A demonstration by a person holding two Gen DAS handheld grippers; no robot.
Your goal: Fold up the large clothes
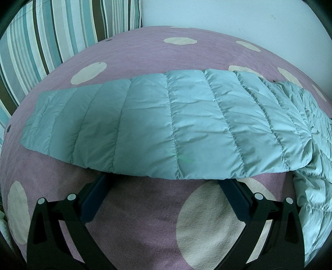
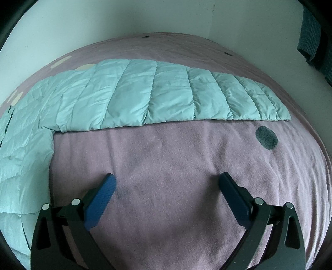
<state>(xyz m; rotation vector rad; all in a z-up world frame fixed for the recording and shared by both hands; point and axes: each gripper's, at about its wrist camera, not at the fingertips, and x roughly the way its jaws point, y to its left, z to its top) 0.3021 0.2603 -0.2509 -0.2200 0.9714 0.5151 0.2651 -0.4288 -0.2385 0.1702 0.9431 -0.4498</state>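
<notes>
A light teal quilted puffer jacket lies flat on a purple blanket. In the left wrist view its left sleeve point(image 1: 145, 124) stretches across the frame, the body bunched at the right. My left gripper point(image 1: 164, 176) is open, its fingertips tucked just under the sleeve's near edge. In the right wrist view the other sleeve point(image 2: 166, 95) stretches across the far part, the body point(image 2: 22, 157) at the left. My right gripper point(image 2: 166, 178) is open and empty above bare blanket, short of the sleeve.
The purple blanket point(image 1: 134, 218) has cream spots and covers a bed; a dark spot point(image 2: 266, 138) lies near the right sleeve's cuff. A striped pillow point(image 1: 41, 41) stands at the back left. White walls point(image 2: 166, 18) bound the bed behind and to the right.
</notes>
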